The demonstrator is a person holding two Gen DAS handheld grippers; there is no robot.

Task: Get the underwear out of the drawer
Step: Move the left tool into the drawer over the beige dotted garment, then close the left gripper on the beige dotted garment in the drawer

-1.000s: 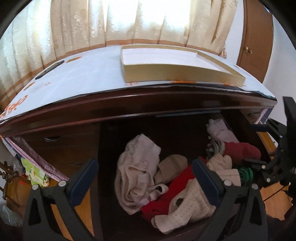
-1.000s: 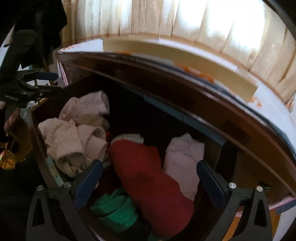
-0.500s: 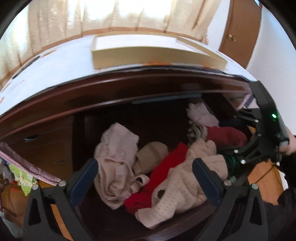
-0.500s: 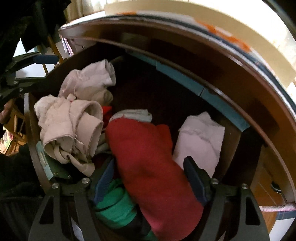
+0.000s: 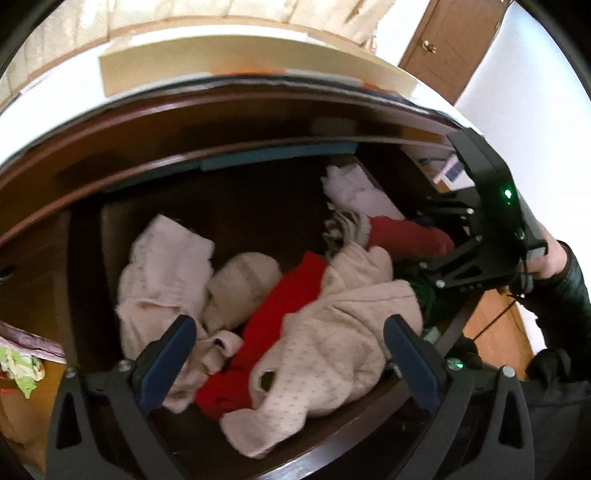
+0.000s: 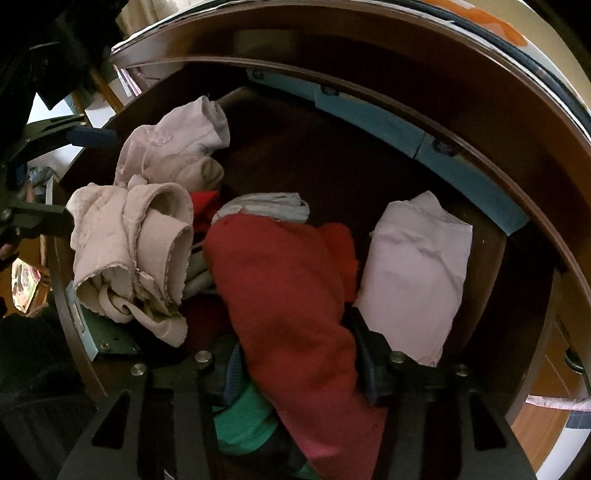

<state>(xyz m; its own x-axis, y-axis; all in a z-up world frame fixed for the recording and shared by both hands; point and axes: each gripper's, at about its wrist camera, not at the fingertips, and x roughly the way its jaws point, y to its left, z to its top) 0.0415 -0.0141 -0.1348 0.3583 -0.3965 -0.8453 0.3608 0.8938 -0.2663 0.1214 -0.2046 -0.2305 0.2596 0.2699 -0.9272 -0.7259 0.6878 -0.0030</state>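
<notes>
The right tongs (image 6: 299, 363) are reaching down into the open drawer (image 6: 491, 206) and their jaws are closing around the dark red underwear (image 6: 288, 295). A second ago they were wide apart and higher up; now the blue pads are sitting on both sides of the red roll, but it is hard to tell if they are pressing it yet. This looks like the start of the grab, so lifting the piece out is likely coming next. None of the underwear is out of the drawer yet.

The left tongs (image 5: 288, 354) are hanging released above the pale dotted underwear (image 5: 332, 343), holding nothing. They have tipped down and moved closer to the pile.

A green piece (image 6: 243, 417) is lying under the red roll. A folded white piece (image 6: 413, 277) is sitting just beside it. More pale pink pieces (image 5: 162, 266) and a bright red one (image 5: 280, 306) are lying tangled together farther left.

Past the drawer, a flat cream box (image 5: 221, 62) is resting on the white top of the dresser. Behind it, light curtains (image 5: 62, 33) are hanging, and a brown door (image 5: 454, 48) is standing by a white wall.
</notes>
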